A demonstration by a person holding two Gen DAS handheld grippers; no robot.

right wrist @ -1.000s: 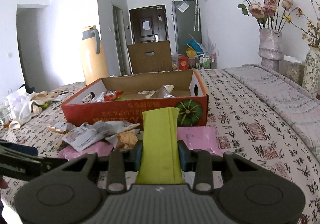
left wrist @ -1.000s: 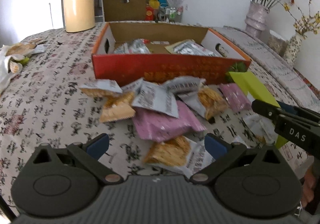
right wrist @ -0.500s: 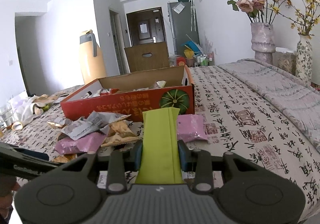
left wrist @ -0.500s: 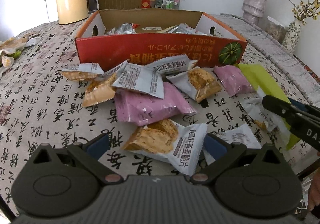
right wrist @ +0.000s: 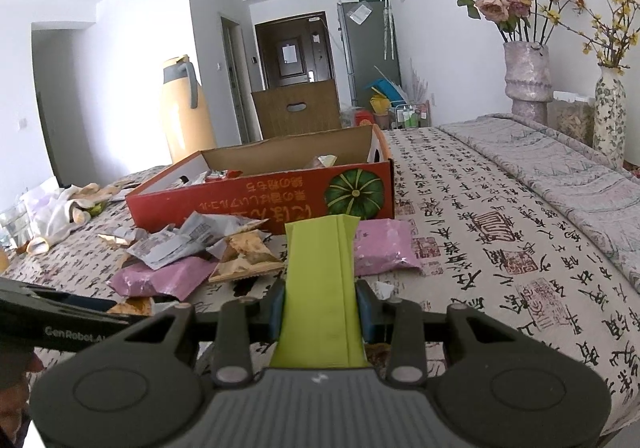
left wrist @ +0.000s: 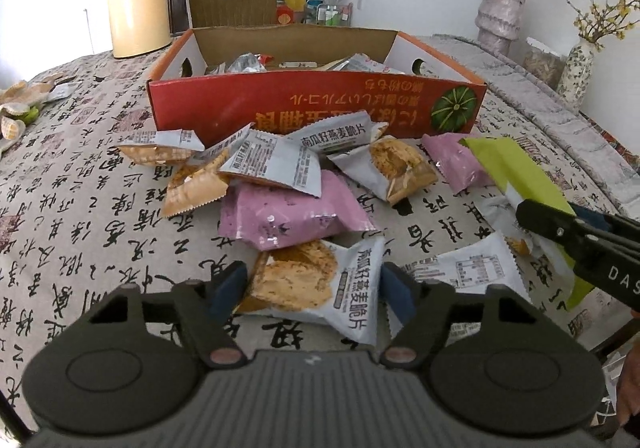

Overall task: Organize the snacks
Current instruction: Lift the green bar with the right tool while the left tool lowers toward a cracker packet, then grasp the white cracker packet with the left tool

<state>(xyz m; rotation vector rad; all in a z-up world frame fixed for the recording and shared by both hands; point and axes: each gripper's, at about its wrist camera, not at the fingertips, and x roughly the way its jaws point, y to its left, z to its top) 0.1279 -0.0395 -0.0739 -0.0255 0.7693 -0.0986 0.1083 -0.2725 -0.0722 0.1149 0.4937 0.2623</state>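
Jaws, left gripper (left wrist: 313,284): just narrowed around the grey-and-orange foil cracker packet (left wrist: 316,286), contact not discernible.
Jaws, right gripper (right wrist: 320,306): pinched on the flat lime-green packet (right wrist: 322,272).
Red cardboard box (right wrist: 248,200): seen at 12 o'clock, beyond both.

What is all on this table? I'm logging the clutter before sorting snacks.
cardboard box: one, red, centre back, packets inside
oat crisp packets: several, grey-orange, heaped before box
pink packets: two, before box
green packet: one, in right gripper
thermos: one, yellow, back left
vases: two, with flowers, right
left gripper: jaws just closing, nearest oat crisp packet between
right gripper: shut on green packet
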